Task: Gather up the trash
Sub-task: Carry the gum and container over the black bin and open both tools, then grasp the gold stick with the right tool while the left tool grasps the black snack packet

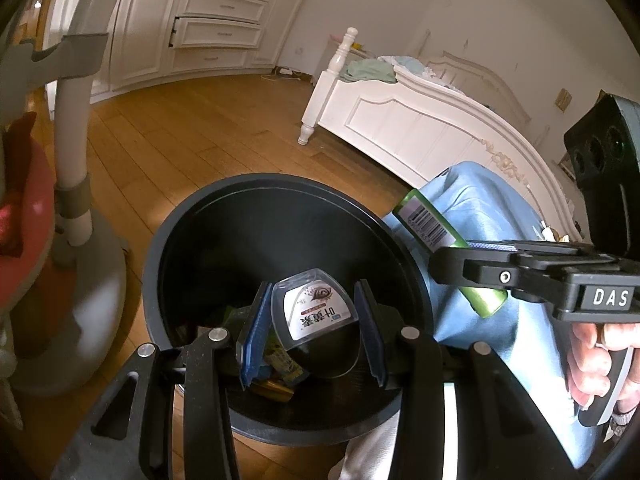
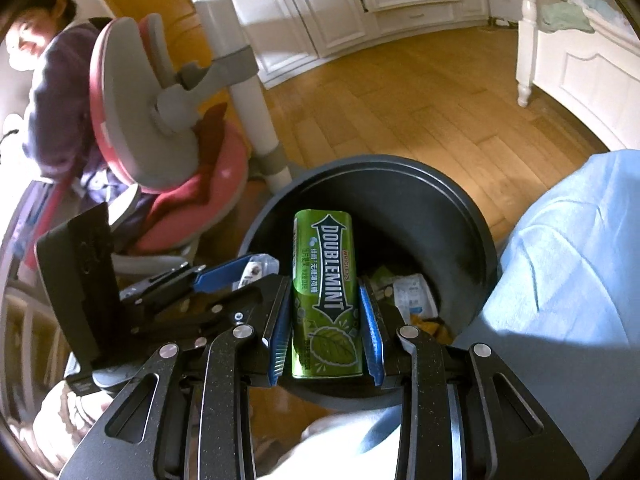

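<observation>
**Two pieces of trash held over the bin**

The left gripper (image 1: 314,312) is clamped on a clear plastic container (image 1: 316,316) with a white label printed in Chinese characters; its blue pads (image 1: 254,340) press the container's two sides. The container hangs over the open mouth of the dark grey trash bin (image 1: 192,216), which stands on the wooden floor (image 1: 192,128). Wrappers and other scraps (image 1: 280,364) already lie at the bottom of the bin.

The right gripper (image 2: 326,320) is closed on a green Doublemint gum pack (image 2: 326,292), gripped by its long sides with the printed face up and its far end pointing over the bin's interior. From the left wrist view, the same pack pokes out beyond the right gripper's jaws, barcode side showing, just beside the bin's right rim and above a light blue cloth (image 1: 492,216).

A person's hand (image 1: 596,364) wraps the right gripper's handle. A pink and grey chair (image 2: 160,128) stands left of the bin, and a white bed frame (image 1: 404,120) lies beyond it.
</observation>
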